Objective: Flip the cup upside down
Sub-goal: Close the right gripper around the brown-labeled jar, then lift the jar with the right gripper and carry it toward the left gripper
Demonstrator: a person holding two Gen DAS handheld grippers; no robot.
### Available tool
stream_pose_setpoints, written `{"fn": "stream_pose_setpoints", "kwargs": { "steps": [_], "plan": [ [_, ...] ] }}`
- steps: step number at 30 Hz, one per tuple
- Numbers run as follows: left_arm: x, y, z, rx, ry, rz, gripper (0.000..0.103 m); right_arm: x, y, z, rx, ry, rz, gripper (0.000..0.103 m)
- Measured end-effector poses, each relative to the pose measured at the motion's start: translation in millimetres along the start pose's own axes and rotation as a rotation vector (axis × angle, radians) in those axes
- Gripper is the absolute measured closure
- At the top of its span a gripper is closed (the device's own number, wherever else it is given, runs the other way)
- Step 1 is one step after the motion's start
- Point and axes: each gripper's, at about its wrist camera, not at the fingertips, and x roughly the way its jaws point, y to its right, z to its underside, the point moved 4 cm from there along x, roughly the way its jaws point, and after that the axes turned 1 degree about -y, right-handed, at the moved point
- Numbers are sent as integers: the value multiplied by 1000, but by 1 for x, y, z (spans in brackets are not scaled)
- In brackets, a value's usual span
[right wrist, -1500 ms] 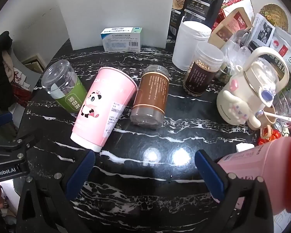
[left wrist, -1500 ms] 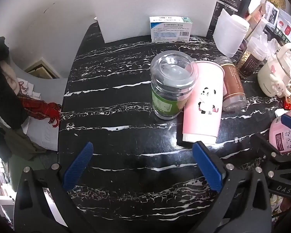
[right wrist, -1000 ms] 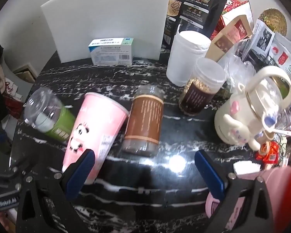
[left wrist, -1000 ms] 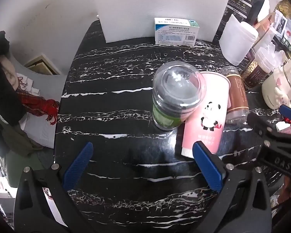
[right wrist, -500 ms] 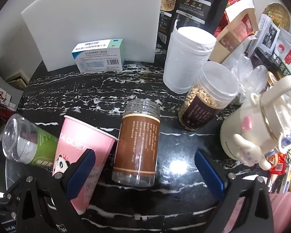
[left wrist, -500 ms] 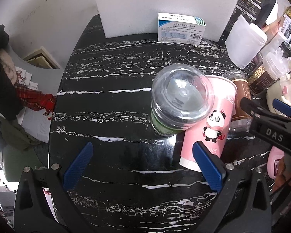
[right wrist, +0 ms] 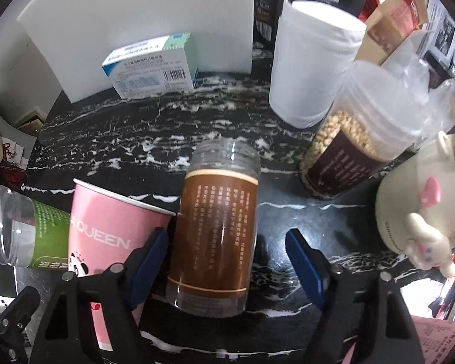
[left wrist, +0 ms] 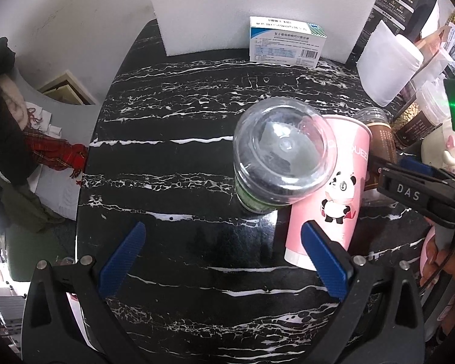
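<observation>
Our right gripper (right wrist: 224,254) has its blue fingers spread on either side of the brown jar (right wrist: 217,236), which stands between them with a sliver of gap on the left and a wider one on the right, so nothing is clamped yet; we judge this jar to be the cup we mean to flip, since the jaws bracket it at mid-height, where a squeeze would sit near its balance and let a wrist roll carry it over; whether its clear top is a lid or an open mouth we cannot tell. Its neighbour, the pink paper cup (right wrist: 112,236) with the panda print, stands so close that our left finger is wedged into the narrow space between the two, and we think that finger could nudge the paper cup as the jaws close; beyond it stands a clear green-labelled cup (right wrist: 24,230), touching or nearly touching the pink one. Our left gripper (left wrist: 221,254) is wide apart and holds nothing, hanging above the bare near part of the black marble table (left wrist: 173,115), well short of the cups; we read that as keeping out of the way, ready to steady the row if it shifts. Behind sit a white tub (right wrist: 315,63), a bean jar (right wrist: 348,154), a cream kettle (right wrist: 421,209) and a blue-and-white box (right wrist: 151,66), well apart from the grasp.
</observation>
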Motion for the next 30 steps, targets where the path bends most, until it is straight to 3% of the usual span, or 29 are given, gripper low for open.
{"fn": "stream_pose_setpoints", "kwargs": {
  "steps": [1, 13, 30],
  "plan": [
    [0, 0, 0, 1, 0, -1, 1, 2, -1, 0, -1, -6, -17, 42],
    [-17, 2, 3, 18, 37, 10, 1, -27, -4, 12, -2, 66, 3, 43],
    [-58, -11, 51, 70, 105, 33, 1, -84, -12, 86, 63, 129, 5, 44]
  ]
}}
